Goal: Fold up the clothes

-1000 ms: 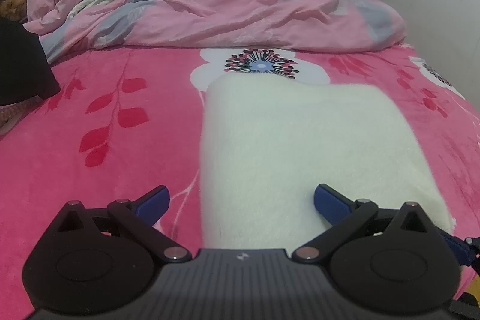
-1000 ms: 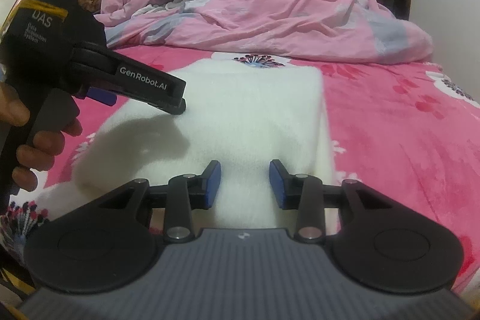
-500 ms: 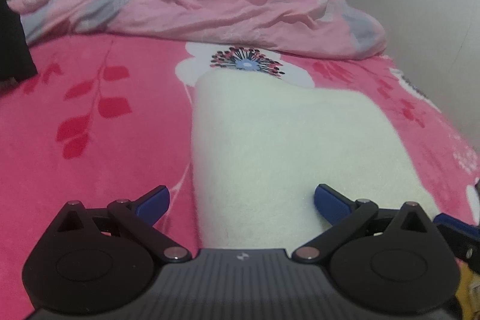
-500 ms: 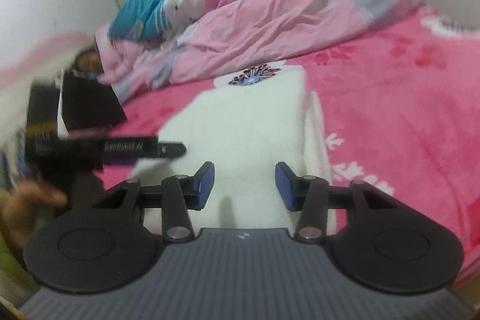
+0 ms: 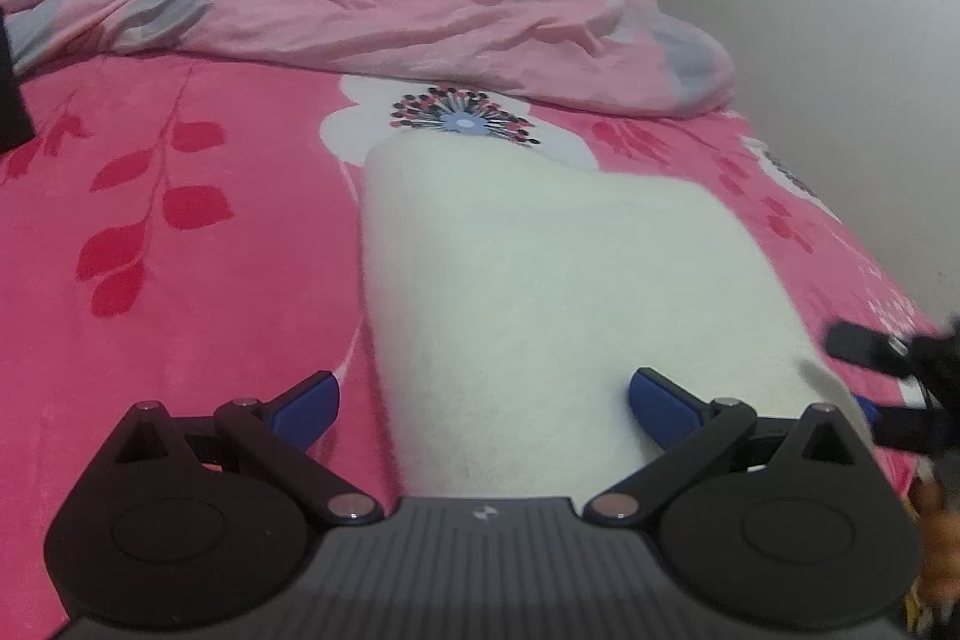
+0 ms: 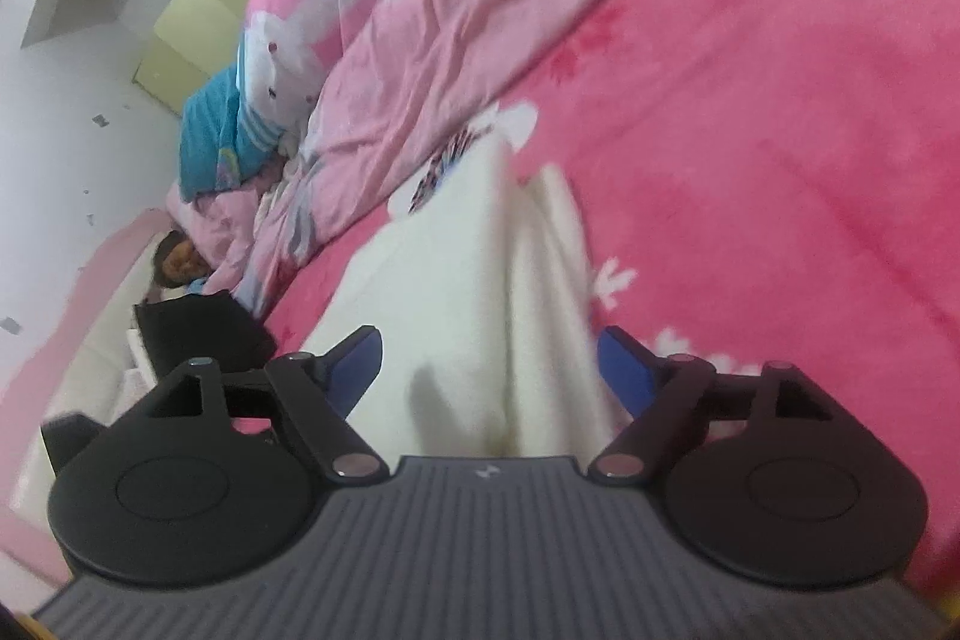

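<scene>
The white garment (image 5: 558, 292) lies folded on the bed (image 5: 180, 232), both grippers' jaws spread wide and empty, the right gripper (image 6: 489, 361) having just been opening; a careless regrasp could snag one layer and undo the fold.

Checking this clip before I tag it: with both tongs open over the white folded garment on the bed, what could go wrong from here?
1. The right tongs have just been opening and grip nothing; the white folded garment shows a loose layer at its right edge that could slip open.
2. The left tongs straddle the garment's edge and might pinch the pink floral blanket too.
</scene>
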Demonstrator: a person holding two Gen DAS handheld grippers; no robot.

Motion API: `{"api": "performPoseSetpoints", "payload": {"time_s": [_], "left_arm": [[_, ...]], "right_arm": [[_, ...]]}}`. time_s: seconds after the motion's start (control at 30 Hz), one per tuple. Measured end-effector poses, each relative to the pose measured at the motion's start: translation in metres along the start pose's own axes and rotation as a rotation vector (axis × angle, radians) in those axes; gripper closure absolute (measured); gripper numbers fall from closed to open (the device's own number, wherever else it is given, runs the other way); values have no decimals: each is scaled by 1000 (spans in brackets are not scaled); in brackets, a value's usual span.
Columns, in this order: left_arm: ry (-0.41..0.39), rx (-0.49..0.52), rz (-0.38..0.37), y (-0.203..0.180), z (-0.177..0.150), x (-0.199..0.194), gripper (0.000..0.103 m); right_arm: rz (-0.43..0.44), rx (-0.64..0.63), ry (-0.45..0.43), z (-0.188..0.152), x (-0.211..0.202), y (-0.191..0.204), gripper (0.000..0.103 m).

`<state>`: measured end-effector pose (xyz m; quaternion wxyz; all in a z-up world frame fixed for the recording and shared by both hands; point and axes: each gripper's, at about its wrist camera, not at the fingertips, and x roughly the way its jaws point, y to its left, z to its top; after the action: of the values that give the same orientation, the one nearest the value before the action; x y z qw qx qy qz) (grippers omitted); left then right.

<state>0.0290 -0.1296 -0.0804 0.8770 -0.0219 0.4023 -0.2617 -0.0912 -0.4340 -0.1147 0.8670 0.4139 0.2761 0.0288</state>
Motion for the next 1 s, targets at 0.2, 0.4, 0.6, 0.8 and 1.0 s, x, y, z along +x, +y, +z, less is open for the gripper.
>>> {"api": "performPoseSetpoints", "payload": {"time_s": [0.2, 0.4, 0.6, 0.8, 1.0], "left_arm": [[109, -94, -196, 30, 6, 13, 0], [178, -189, -330, 46, 17, 43, 1], [200, -185, -352, 41, 25, 58, 0], [190, -202, -377, 45, 24, 60, 0], [176, -179, -407, 48, 21, 60, 0]], "right_arm": [[48, -16, 160, 17, 39, -2, 12], [168, -4, 306, 39, 61, -8, 5], [246, 17, 410, 59, 81, -10, 5], [278, -49, 436, 62, 107, -1, 5], [308, -46, 461, 57, 86, -20, 39]]}}
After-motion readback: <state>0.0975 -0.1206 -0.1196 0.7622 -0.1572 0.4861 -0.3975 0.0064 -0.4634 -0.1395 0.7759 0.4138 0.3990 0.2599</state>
